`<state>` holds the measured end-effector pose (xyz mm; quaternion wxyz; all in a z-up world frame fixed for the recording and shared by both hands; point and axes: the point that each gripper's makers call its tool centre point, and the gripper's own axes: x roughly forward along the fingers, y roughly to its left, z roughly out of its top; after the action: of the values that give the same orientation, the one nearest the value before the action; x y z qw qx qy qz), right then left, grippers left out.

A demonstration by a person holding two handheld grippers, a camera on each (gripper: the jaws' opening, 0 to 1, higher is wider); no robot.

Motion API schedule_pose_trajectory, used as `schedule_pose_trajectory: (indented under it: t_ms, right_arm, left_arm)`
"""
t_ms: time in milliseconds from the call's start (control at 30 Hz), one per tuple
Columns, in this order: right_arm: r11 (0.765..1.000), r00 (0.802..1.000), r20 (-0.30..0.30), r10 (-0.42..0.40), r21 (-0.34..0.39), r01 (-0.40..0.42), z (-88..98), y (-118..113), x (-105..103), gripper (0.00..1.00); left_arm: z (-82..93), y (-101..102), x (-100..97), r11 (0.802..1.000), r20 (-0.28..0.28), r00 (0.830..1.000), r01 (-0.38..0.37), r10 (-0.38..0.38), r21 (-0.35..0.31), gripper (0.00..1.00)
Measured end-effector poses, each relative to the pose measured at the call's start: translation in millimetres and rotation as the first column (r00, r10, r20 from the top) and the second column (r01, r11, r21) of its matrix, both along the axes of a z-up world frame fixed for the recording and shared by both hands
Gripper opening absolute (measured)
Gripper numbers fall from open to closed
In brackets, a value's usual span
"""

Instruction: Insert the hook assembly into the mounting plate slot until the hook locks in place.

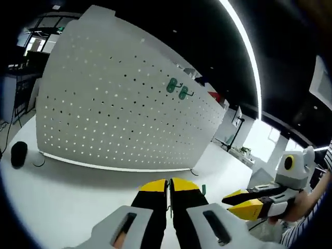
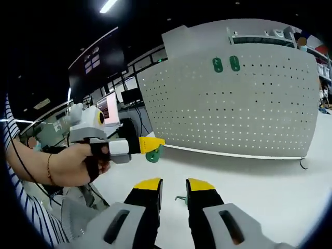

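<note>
A white perforated mounting board [image 1: 119,104] [image 2: 233,104] stands upright on the white table. Two green hooks [image 1: 177,89] [image 2: 225,64] hang near its top edge. My left gripper [image 1: 169,184] has its yellow-tipped jaws pressed together, and a green bit [image 1: 204,189] shows beside the right jaw. Seen from the right gripper view, the left gripper [image 2: 149,145] is shut on a green hook piece [image 2: 154,154], some way in front of the board. My right gripper [image 2: 174,185] [image 1: 245,203] is open and low over the table, with a small metal hook [image 2: 180,198] lying beyond its tips.
A black round object [image 1: 18,154] with a cable sits on the table [image 1: 78,192] near the board's left end. A person's hand [image 2: 72,163] holds the left gripper. Monitors [image 2: 109,106] and office desks stand behind.
</note>
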<state>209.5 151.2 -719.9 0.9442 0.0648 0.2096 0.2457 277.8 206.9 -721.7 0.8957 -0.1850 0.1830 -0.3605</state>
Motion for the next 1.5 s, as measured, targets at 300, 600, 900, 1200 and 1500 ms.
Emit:
schedule_pose_trajectory:
  t_ms: [300,600,900,1200,1500]
  right_arm:
    - [0.999,1.0,-0.013,0.018,0.027,-0.017,6.1,11,15,0.16]
    - [0.997,0.997,-0.013,0.071,0.025,-0.07,9.4,28,19,0.16]
    - [0.997,0.997,-0.014,0.074,0.023,-0.074,9.4,29,20,0.15]
    - [0.997,0.997,-0.009,0.077,0.027,-0.076,10.7,29,22,0.15]
    - [0.989,0.99,0.022,0.14,0.039,-0.14,17.5,39,17,0.05]
  left_arm:
    - [4.4,-10,-11.2,0.999,-0.008,1.0,0.008,-0.009,-0.051,0.01]
    - [8.9,-14,-15.7,0.995,-0.005,1.0,0.016,-0.016,-0.093,0.01]
    - [12.5,-14,-20.2,0.99,-0.001,0.999,0.037,-0.038,-0.138,0.01]
    - [12.6,-14,-22.6,0.988,0.002,0.999,0.046,-0.046,-0.15,0.01]
    - [17.7,-12,-23.7,0.982,0.014,0.998,0.063,-0.061,-0.176,0.01]
